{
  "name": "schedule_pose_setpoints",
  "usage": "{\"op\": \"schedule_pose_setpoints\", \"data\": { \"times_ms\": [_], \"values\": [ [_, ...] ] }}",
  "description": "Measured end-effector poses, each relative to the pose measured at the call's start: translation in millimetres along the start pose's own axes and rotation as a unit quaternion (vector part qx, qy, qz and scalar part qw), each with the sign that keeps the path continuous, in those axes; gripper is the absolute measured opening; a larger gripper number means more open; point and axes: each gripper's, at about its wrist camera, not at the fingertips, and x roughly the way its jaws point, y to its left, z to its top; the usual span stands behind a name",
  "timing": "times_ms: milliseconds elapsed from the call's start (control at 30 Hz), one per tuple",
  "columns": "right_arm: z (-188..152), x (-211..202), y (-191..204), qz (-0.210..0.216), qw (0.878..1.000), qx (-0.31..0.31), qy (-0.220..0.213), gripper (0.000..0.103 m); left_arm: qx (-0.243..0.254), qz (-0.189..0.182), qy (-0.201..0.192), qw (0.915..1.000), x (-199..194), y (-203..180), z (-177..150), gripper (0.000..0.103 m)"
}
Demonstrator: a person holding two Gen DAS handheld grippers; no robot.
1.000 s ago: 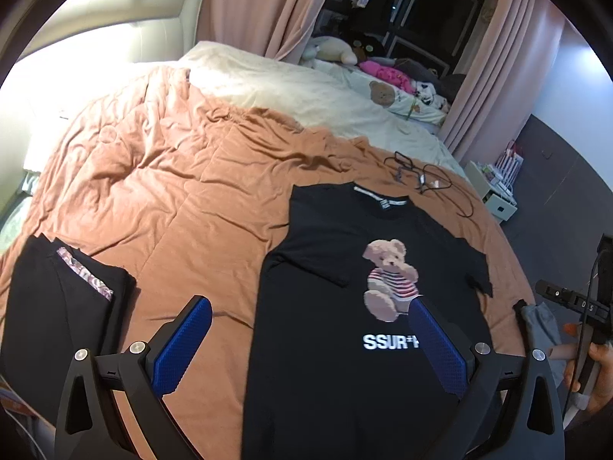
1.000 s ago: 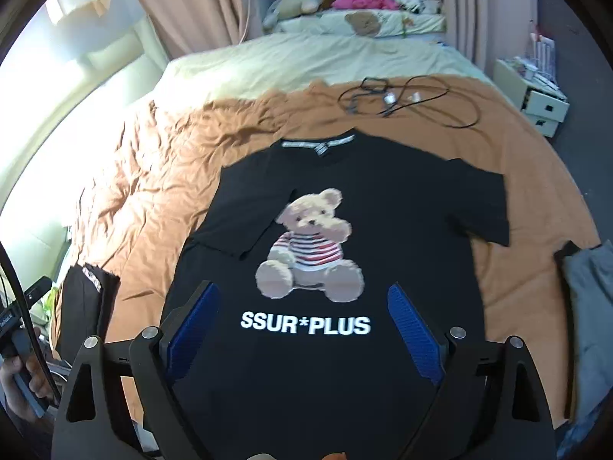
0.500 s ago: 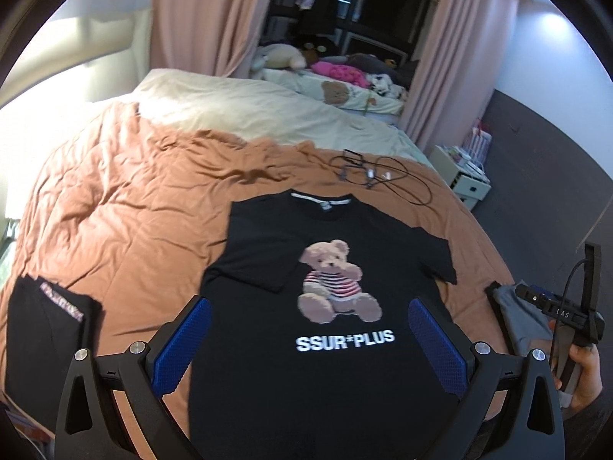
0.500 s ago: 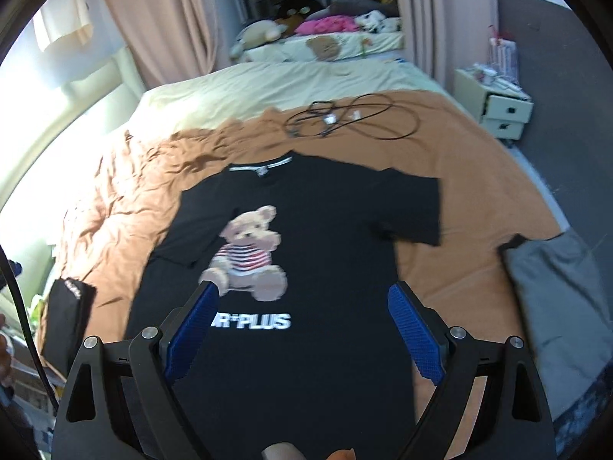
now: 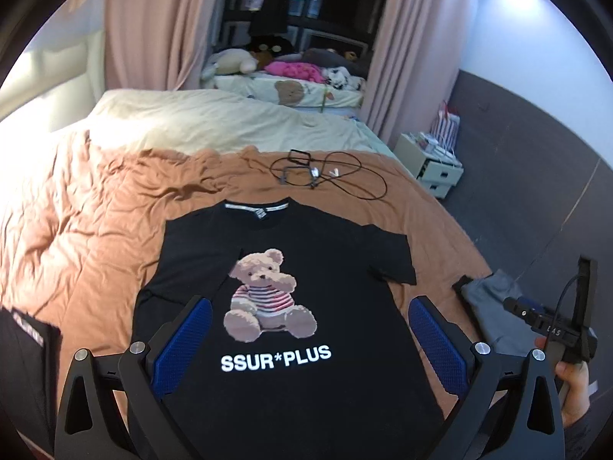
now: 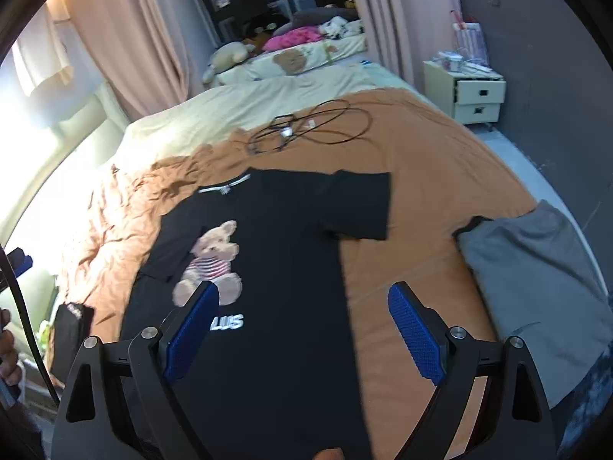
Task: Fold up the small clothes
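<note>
A black T-shirt (image 5: 306,237) with a teddy bear print and "SSUR*PLUS" lettering lies flat, face up, on the orange bedspread (image 5: 95,230), collar away from me; its left sleeve is folded inward. My left gripper (image 5: 308,341) hovers open above the shirt's lower chest, nothing between its blue pads. In the right wrist view the same T-shirt (image 6: 291,230) lies left of centre. My right gripper (image 6: 306,329) is open above the shirt's right edge, holding nothing. The right gripper's handle (image 5: 551,329) and a hand show at the left view's right edge.
A folded black garment (image 5: 27,349) lies at the bed's left edge, a grey garment (image 6: 536,268) at its right edge. Black cables (image 5: 325,172) are coiled beyond the collar. A white nightstand (image 6: 475,92) stands right of the bed; a cream duvet (image 5: 210,122) covers the far end.
Both cameras have swung: the left view now centres on the shirt, having moved right, and the right view has shifted right toward the grey garment. The shirt has not moved.
</note>
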Motion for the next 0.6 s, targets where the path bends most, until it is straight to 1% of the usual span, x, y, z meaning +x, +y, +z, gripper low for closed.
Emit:
{"op": "schedule_pose_setpoints", "data": {
  "times_ms": [67, 200, 333, 367, 467, 500, 533, 567, 600],
  "values": [
    [-4, 7, -10, 0.008, 1.0, 0.008, -0.01, 0.089, 0.007, -0.001, 0.007, 1.0, 14, -8, 5, 0.103],
    [-10, 39, -32, 0.01, 0.999, 0.031, -0.002, 0.089, 0.012, -0.007, 0.019, 0.9997, 46, -18, 14, 0.103],
    [-6, 66, -55, 0.017, 0.999, 0.052, -0.004, 0.089, 0.033, -0.004, 0.034, 0.9988, 83, -29, 27, 0.103],
    [-4, 71, -59, 0.015, 0.998, 0.056, -0.006, 0.089, 0.036, -0.004, 0.037, 0.9986, 92, -31, 30, 0.102],
    [2, 95, -68, -0.009, 0.997, 0.07, -0.005, 0.089, 0.042, -0.009, 0.039, 0.9983, 119, -36, 39, 0.098],
    [3, 102, -70, -0.007, 0.997, 0.074, -0.006, 0.088, 0.043, -0.012, 0.038, 0.9983, 127, -37, 41, 0.097],
    [5, 112, -72, 0.001, 0.997, 0.078, -0.008, 0.083, 0.044, -0.017, 0.038, 0.9982, 137, -39, 43, 0.096],
    [6, 123, -75, 0.008, 0.997, 0.083, -0.008, 0.079, 0.046, -0.021, 0.041, 0.9978, 148, -41, 45, 0.092],
    [7, 133, -79, 0.012, 0.996, 0.089, -0.007, 0.077, 0.049, -0.023, 0.046, 0.9975, 158, -43, 47, 0.09]
  ]
}}
